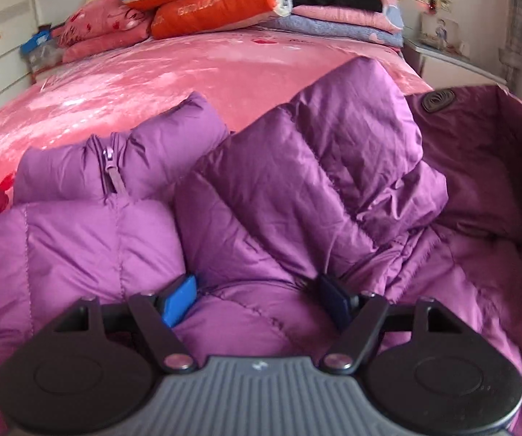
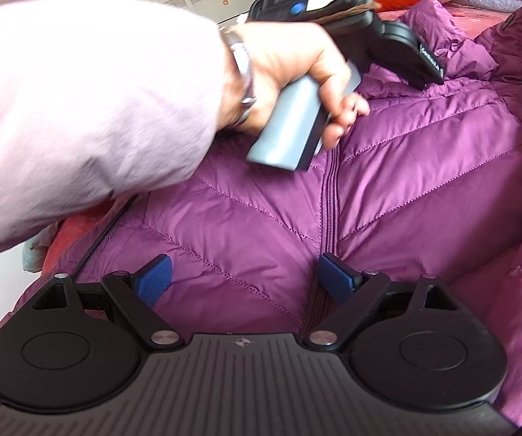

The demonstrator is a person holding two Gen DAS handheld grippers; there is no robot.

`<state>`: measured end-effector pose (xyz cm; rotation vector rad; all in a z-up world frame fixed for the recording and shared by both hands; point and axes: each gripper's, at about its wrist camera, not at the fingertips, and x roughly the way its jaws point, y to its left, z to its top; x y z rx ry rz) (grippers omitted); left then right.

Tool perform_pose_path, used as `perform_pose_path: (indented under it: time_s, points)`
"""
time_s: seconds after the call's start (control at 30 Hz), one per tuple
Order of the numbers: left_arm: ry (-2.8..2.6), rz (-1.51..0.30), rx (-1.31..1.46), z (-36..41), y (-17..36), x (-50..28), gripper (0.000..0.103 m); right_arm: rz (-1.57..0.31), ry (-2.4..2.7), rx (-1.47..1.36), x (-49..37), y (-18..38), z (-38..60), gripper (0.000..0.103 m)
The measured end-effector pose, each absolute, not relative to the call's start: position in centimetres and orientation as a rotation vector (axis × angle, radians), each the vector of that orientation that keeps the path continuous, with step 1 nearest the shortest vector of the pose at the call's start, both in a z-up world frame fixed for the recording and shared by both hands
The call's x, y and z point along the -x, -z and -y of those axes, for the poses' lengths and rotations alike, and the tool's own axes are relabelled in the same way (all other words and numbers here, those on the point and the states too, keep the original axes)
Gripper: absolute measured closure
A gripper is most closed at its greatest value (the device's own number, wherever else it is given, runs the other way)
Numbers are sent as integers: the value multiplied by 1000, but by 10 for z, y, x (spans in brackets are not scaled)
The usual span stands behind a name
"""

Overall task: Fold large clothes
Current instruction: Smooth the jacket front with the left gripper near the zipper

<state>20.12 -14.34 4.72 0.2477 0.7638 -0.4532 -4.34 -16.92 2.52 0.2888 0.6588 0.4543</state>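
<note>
We have the purple down jacket point(image 1: 297, 189) spread across the pink bedspread point(image 1: 152, 83), zipped front up, with one sleeve point(image 1: 315, 152) already thrown over the chest and the hood lining point(image 1: 478, 167) lying open on the right.

Starting at the left, our left gripper point(image 1: 257, 296) sits low on the padding with its jaws spread; a ridge of fabric rises between the blue pads point(image 1: 179, 299), but they do not appear to press on it. If we close here we may catch only the slick outer shell, and the fill would slide out as we lift. The collar point(image 1: 122, 160) and zip pull point(image 1: 110, 174) stand just ahead, and a jaw could snag there.

Further right, the folded sleeve is puffy (down springs back) and could roll off once disturbed.

Our right gripper point(image 2: 246, 283) hovers over the lower front near the zip line point(image 2: 330, 200), jaws wide and holding nothing. The left hand point(image 2: 297, 72) and sleeve cross in front of it, so a reach across risks the two tools colliding.
</note>
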Motion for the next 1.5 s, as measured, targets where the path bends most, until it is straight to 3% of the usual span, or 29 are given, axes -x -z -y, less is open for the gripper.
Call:
perform_pose_path:
  time_s: [0.33,0.73,0.9,1.17,1.5]
  points:
    - [499,-554,-140,168,-86,-201,29,-651,-450,-272,47,-25,164,0]
    - [461,-659,-179,210,-42,-239,11,-644,-454,-264,51,-23,164,0]
    - [500,-684,-229,204,-60,-229,16,-645,-451,-245,53,-23,160,0]
    - [360,-599,-148,78,-115,-154,16,-653,-459,-250,54,-24,161,0]
    - [4,-691,-133,-60,-73,-160,16,-653,-454,-240,46,-21,168,0]
